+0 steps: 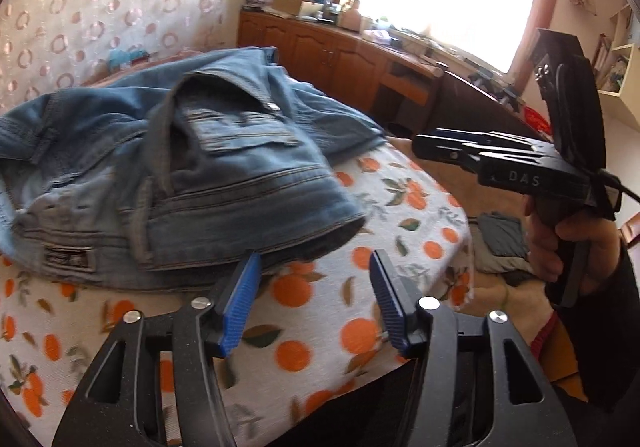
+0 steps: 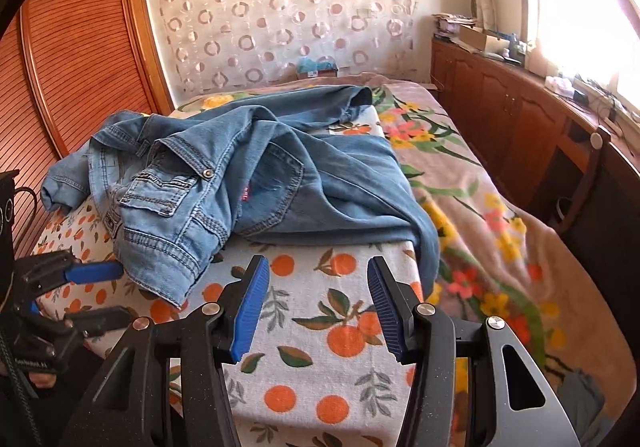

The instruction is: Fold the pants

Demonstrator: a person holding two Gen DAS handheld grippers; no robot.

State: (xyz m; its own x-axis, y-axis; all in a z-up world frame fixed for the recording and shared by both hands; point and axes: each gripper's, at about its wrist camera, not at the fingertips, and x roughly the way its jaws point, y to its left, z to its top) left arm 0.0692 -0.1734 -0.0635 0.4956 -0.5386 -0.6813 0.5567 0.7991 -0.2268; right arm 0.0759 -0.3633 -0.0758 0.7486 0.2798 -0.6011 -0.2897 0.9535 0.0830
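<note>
One orange-print cloth [image 2: 320, 287] covers the bed [image 2: 480, 187], bearing crumpled denim pants [image 2: 320, 175].

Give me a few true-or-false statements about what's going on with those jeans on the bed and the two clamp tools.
1. The jeans lie neatly folded. False: they lie crumpled in a heap, not yet folded.
2. The jeans rest on a cloth printed with oranges. True.
3. The right gripper is clamped on denim. False: its blue pads stand apart with only the cloth showing between them.
4. The left gripper is open and holds nothing. True, though its tips are close to the near edge of the jeans.
5. A window lets in bright daylight. True.
6. The jeans are black. False: they are faded blue.
</note>
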